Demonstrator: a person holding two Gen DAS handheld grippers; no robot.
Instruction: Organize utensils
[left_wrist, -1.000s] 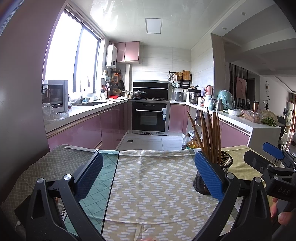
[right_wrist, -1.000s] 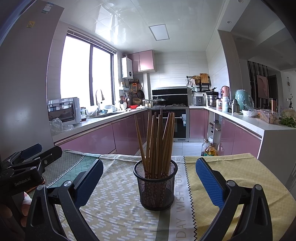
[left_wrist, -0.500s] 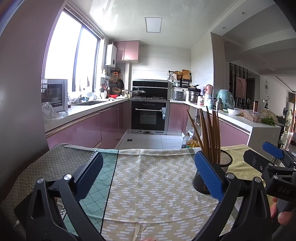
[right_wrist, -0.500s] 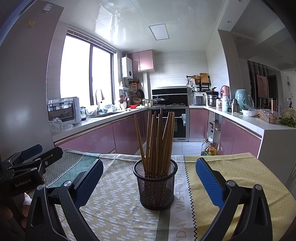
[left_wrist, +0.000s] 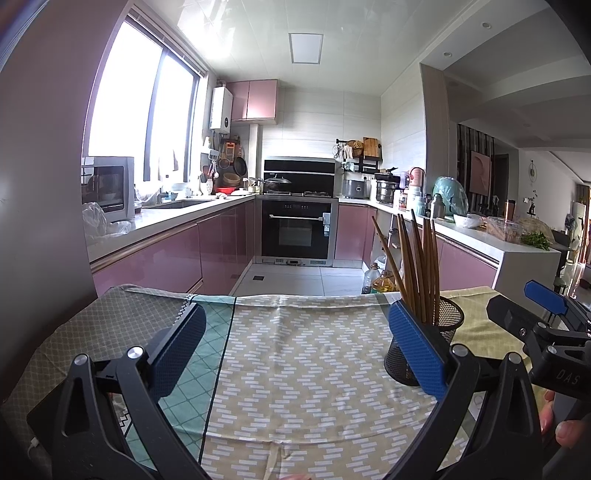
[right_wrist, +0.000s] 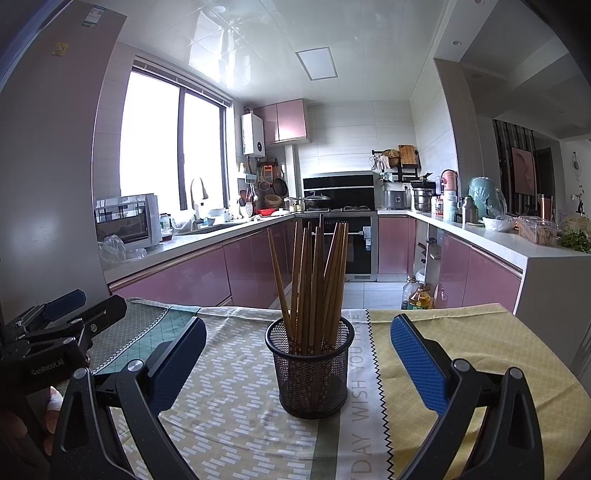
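A black mesh cup (right_wrist: 310, 365) stands upright on the cloth-covered table and holds several brown wooden chopsticks (right_wrist: 314, 280). My right gripper (right_wrist: 295, 354) is open and empty, with the cup straight ahead between its blue pads. My left gripper (left_wrist: 295, 347) is open and empty over bare cloth; the mesh cup (left_wrist: 447, 332) and its chopsticks (left_wrist: 413, 269) show behind its right pad. Each gripper shows at the edge of the other's view: the right one (left_wrist: 535, 314), the left one (right_wrist: 70, 314).
Patterned cloths (left_wrist: 303, 354) cover the table, green at left, yellow at right (right_wrist: 480, 339). Beyond the far table edge is a kitchen with pink cabinets, an oven (left_wrist: 299, 229) and oil bottles (right_wrist: 417, 295) on the floor.
Both views have barely shifted. The cup and chopsticks have not moved and both grippers stay open.
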